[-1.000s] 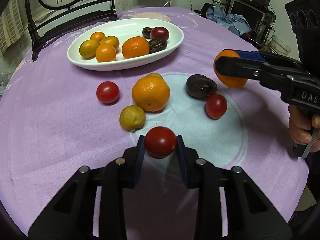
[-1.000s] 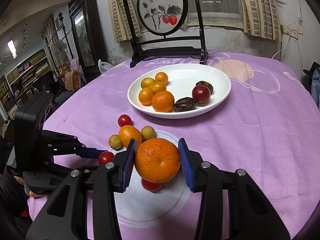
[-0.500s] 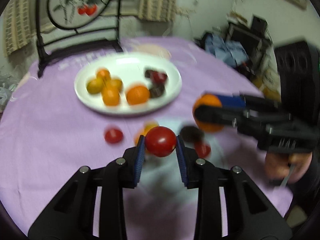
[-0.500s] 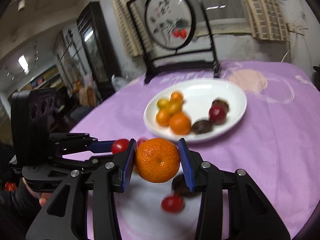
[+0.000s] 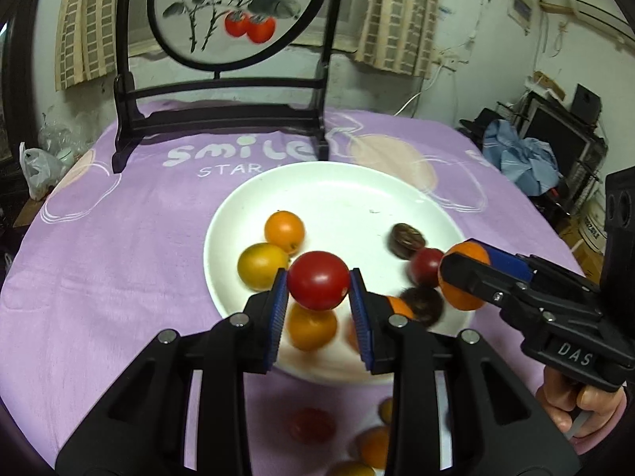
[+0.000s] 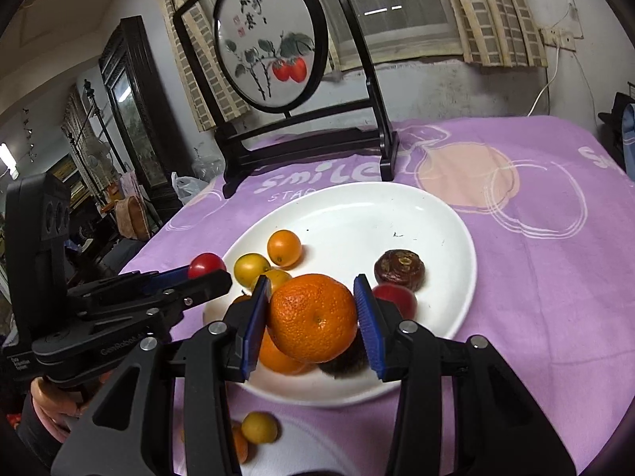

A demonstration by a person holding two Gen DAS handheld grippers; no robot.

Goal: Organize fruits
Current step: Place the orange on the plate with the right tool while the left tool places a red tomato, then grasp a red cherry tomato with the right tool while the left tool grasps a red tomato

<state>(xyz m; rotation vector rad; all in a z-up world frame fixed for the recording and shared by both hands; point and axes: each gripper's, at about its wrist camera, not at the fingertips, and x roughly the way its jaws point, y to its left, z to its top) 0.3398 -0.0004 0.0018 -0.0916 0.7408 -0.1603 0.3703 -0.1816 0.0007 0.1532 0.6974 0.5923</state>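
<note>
The round tabletop under a soft purple printed cloth [image 5: 119, 261] runs out of frame at its near edge, and the fruit lying there is blurred: a red tomato-like blob [image 5: 311, 424] and some orange and yellow pieces cut off by the black arms. At the far side stands a black wooden frame holding a round painted screen [image 5: 234, 12]. The glossy white oval plate [image 6: 357, 214] sits mid-cloth; its near rim is hidden behind both tools. On it lie a smooth orange kumquat [image 6: 283, 248], two yellowish ones, a wrinkled dark brown fruit [image 6: 399, 269], and others smeared by motion (hard to identify).

The right gripper [image 6: 311, 317] has its blue ribbed jaws clamped on a dimpled orange mandarin [image 6: 311, 317], held above the plate's near half. The left gripper [image 5: 317, 291] has its jaws clamped on a shiny red cherry tomato [image 5: 317, 285], held above the plate's near edge.
</note>
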